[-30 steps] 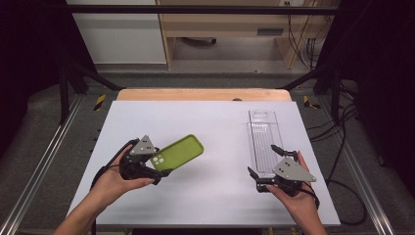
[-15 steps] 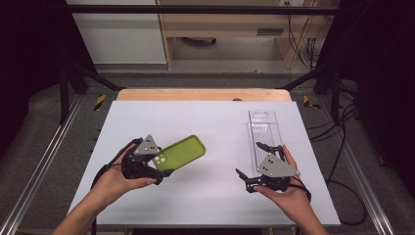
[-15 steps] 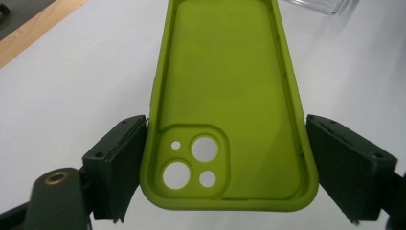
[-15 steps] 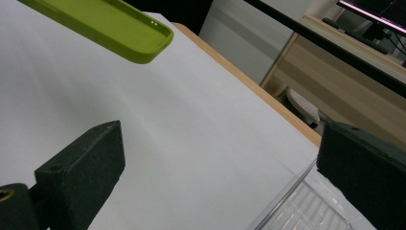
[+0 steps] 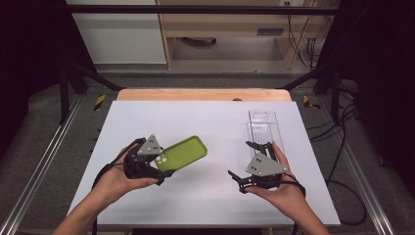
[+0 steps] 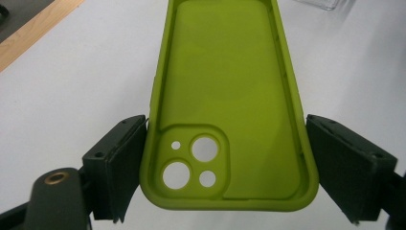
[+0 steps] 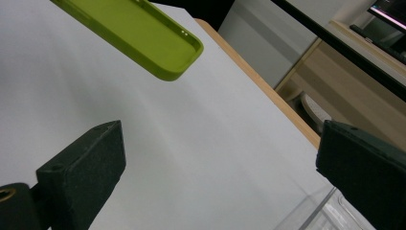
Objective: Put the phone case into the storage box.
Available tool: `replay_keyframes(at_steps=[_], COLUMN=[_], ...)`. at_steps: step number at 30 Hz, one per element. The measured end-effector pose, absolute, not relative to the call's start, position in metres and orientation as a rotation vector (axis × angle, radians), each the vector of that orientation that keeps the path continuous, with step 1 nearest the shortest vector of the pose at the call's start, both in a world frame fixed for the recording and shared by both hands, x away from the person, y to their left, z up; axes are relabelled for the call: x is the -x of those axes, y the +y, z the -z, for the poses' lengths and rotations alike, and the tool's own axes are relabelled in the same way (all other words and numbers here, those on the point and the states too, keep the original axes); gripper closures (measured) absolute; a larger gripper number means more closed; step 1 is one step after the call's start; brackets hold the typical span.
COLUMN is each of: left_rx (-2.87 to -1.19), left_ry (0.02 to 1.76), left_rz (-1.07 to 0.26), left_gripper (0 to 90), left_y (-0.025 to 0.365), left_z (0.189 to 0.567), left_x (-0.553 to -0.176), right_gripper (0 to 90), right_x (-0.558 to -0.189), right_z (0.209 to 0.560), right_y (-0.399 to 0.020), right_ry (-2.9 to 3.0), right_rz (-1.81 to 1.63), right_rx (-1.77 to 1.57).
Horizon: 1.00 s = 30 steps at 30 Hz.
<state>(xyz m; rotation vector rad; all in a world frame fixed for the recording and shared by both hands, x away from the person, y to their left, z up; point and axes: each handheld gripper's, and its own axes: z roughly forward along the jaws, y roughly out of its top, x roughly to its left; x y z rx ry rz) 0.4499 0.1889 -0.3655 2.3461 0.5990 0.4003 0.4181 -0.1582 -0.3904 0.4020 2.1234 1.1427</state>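
Left gripper (image 5: 164, 172), lower left of high view, jaws clamped on green phone case (image 5: 182, 153) at camera-cutout end only. Right gripper (image 5: 244, 166) jaws apart, empty, beside clear plastic box (image 5: 263, 128). Risk: soft case flexes, pivots or slips out of end-only pinch; right gripper may nudge box.

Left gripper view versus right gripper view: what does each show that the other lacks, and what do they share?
Left gripper view alone: the camera cutouts at the near end of the green phone case, and the left claw shut on that end, a pad against each long edge.

Right gripper view alone: the right claw wide open with nothing between its jaws, the table's wooden edge, and furniture beyond it.

Shared: the case, open side up, the white tabletop, and a bit of the clear plastic box.
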Motion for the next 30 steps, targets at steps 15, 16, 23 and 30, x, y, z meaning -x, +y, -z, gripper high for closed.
replay_keyframes(at_steps=[15, 16, 23, 30], left_rx=[-2.364, -2.366, -2.375, -2.376], left_ry=[0.587, 0.586, 0.571, 0.568], left_rz=[-0.409, -0.408, -0.411, -0.411], left_gripper=[16.3, 16.3, 16.3, 16.3], left_y=[0.188, 0.188, 0.187, 0.186], left_z=[0.361, 0.360, 0.359, 0.359], left_x=[-0.446, -0.445, -0.443, -0.442], right_gripper=[4.0, 4.0, 4.2, 4.4], right_x=[-0.421, -0.421, -0.421, -0.421], right_z=[0.381, 0.381, 0.380, 0.382], right_y=[-0.136, -0.135, -0.128, -0.120], right_ry=[2.201, 2.209, 2.228, 2.250], right_rz=[-1.091, -1.086, -1.082, -1.072], right_rx=[-0.285, -0.282, -0.266, -0.239])
